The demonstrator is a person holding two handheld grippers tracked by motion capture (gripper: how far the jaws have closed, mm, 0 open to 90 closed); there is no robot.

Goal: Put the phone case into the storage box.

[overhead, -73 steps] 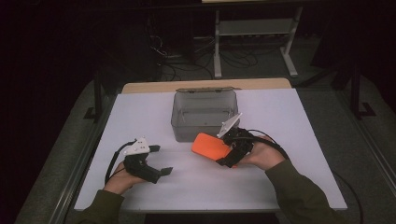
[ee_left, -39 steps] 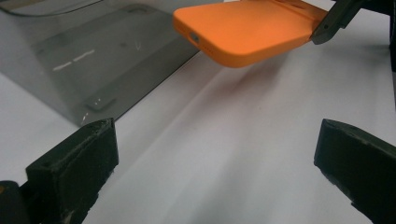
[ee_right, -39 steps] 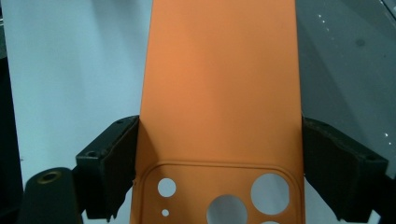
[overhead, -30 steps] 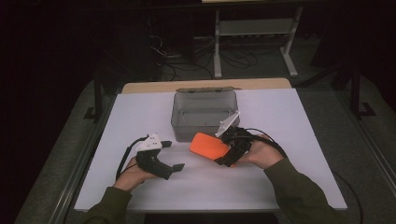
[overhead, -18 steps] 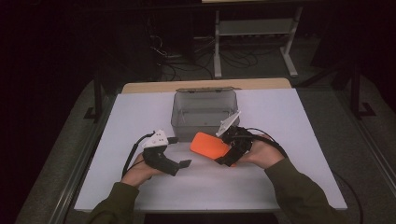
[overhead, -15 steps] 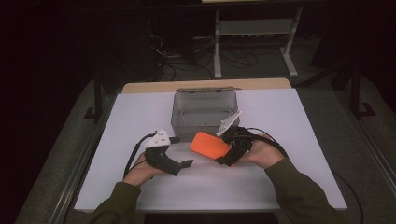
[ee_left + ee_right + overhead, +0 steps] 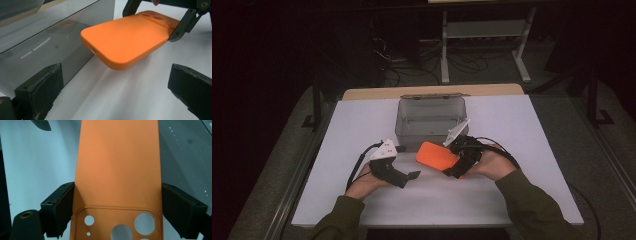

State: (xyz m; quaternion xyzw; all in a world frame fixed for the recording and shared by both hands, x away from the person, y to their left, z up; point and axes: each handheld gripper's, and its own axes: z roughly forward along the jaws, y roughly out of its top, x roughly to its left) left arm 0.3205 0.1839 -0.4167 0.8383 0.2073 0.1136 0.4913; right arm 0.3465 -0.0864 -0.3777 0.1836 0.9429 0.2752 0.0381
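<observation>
Right gripper view: unbranded orange phone case (image 7: 117, 165).

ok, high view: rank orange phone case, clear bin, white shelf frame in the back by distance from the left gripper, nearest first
1. orange phone case: just right of the left gripper, held off the table by the right gripper.
2. clear bin: on the table, beyond and slightly right.
3. white shelf frame: on the floor past the table's far edge.

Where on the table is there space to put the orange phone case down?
Bare table lies right of the clear box, left of it, and along the near edge. It is crowded in the middle, where the left gripper nears the orange phone case held by the right gripper.
</observation>
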